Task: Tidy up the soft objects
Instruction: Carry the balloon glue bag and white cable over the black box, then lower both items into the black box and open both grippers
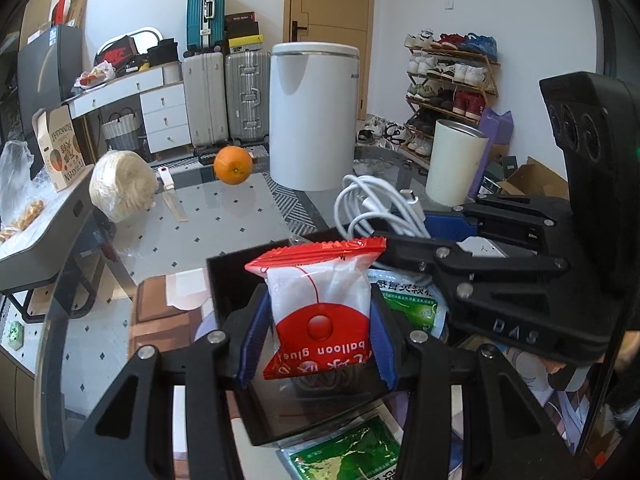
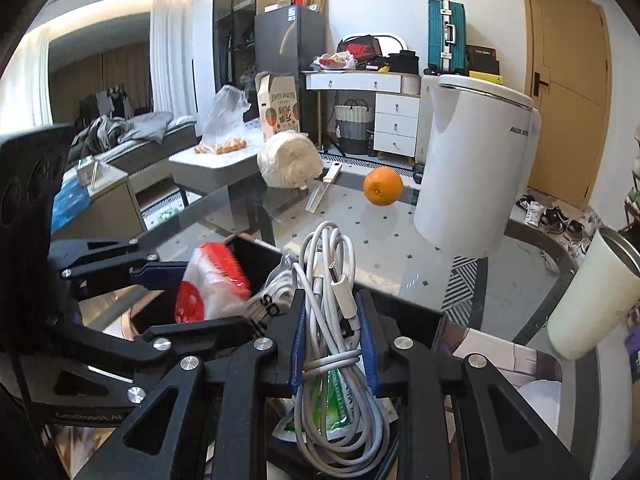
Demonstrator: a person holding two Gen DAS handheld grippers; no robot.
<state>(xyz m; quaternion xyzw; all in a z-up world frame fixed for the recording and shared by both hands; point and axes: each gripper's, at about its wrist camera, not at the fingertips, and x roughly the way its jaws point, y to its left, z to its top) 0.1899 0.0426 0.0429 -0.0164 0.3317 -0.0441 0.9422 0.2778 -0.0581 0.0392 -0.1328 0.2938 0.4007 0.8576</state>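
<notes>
- Left wrist view: the left gripper [image 1: 320,316] is clamping one red-and-white balloon glue packet [image 1: 318,300] over one black tray [image 1: 228,280]. Two green sachets [image 1: 416,304] are lying near the table's near edge.
- One orange [image 1: 233,165], one white kettle [image 1: 314,114] and one cream cup [image 1: 454,162] are standing toward the glass table's [image 1: 208,216] far edge.
- Right wrist view: the right gripper [image 2: 334,340] is squeezing one coiled white cable [image 2: 332,320], hanging just beside that packet.
</notes>
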